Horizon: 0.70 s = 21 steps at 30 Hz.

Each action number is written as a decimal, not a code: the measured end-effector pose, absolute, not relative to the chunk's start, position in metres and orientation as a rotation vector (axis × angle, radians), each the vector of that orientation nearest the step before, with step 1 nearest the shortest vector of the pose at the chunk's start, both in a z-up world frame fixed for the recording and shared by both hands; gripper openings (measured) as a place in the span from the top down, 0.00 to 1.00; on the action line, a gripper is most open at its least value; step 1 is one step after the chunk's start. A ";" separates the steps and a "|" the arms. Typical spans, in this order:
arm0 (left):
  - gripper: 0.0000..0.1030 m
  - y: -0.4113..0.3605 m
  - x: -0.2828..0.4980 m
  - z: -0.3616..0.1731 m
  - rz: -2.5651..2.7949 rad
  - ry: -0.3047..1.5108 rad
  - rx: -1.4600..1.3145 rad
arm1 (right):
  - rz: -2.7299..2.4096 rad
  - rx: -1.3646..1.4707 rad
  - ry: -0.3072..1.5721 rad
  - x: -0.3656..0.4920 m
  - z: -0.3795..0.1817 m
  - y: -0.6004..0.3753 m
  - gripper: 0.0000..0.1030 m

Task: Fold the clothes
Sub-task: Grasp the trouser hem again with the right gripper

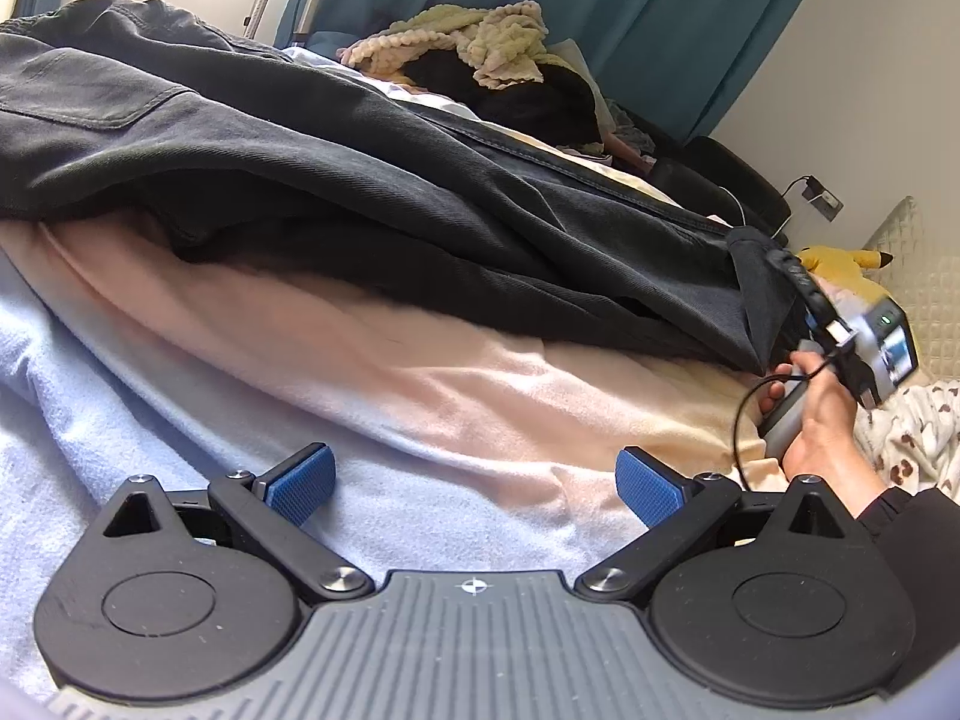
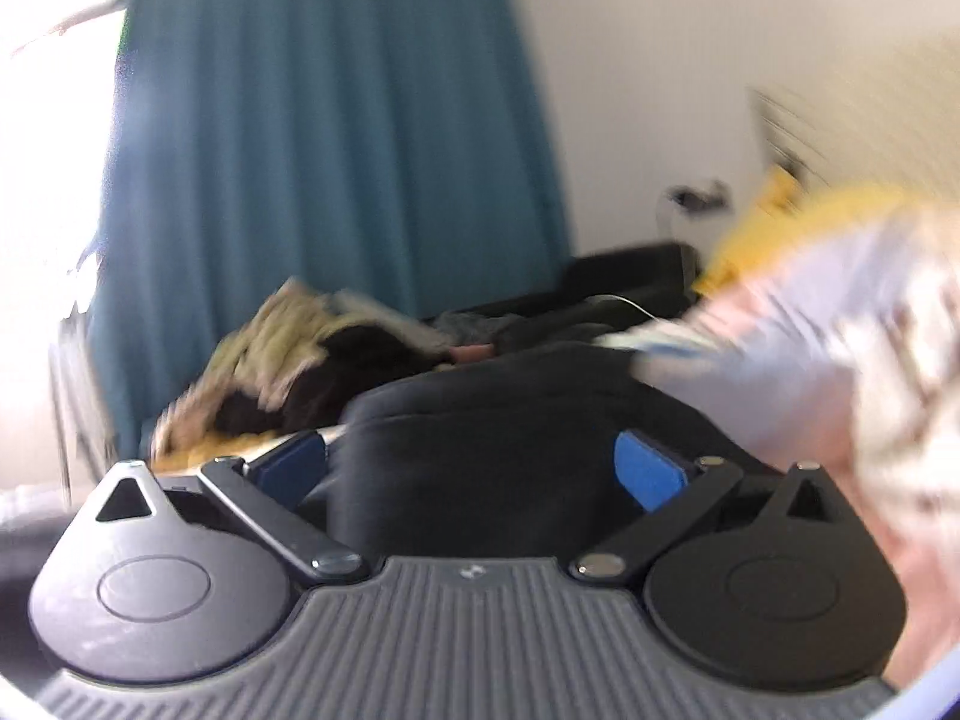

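Lay across the bed's pink-and-blue blanket (image 1: pixel 420 372): dark grey jeans (image 1: pixel 360 192), hem end between wide right tongs (image 2: pixel 474 468), left tongs (image 1: pixel 474 486) wide and empty near the blanket's edge.

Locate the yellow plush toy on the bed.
In the left wrist view, the yellow plush toy lies at far right, just beyond the dark jeans, beside the quilted pillow.

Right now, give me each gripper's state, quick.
Left gripper: open, holding nothing, over the pale blanket.
Right gripper: jaws wide apart with the dark jeans between them, not clamped; the view is blurred.
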<state>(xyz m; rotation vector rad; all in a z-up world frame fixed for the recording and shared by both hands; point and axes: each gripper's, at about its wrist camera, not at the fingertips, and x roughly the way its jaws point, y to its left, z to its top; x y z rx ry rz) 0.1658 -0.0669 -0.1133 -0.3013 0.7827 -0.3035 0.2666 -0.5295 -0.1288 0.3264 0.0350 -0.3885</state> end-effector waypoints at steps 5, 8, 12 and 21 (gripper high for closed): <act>0.02 -0.067 0.166 -0.114 -0.304 0.784 -0.299 | -0.547 0.724 -0.075 0.241 -0.158 -0.581 0.00; 0.02 -0.066 0.167 -0.114 -0.304 0.786 -0.302 | -0.586 0.888 -0.080 0.232 -0.177 -0.603 0.16; 0.02 -0.066 0.167 -0.114 -0.305 0.787 -0.301 | -0.608 0.899 -0.057 0.231 -0.177 -0.605 0.19; 0.02 -0.064 0.168 -0.114 -0.307 0.787 -0.321 | -0.460 0.865 0.046 0.248 -0.170 -0.602 0.95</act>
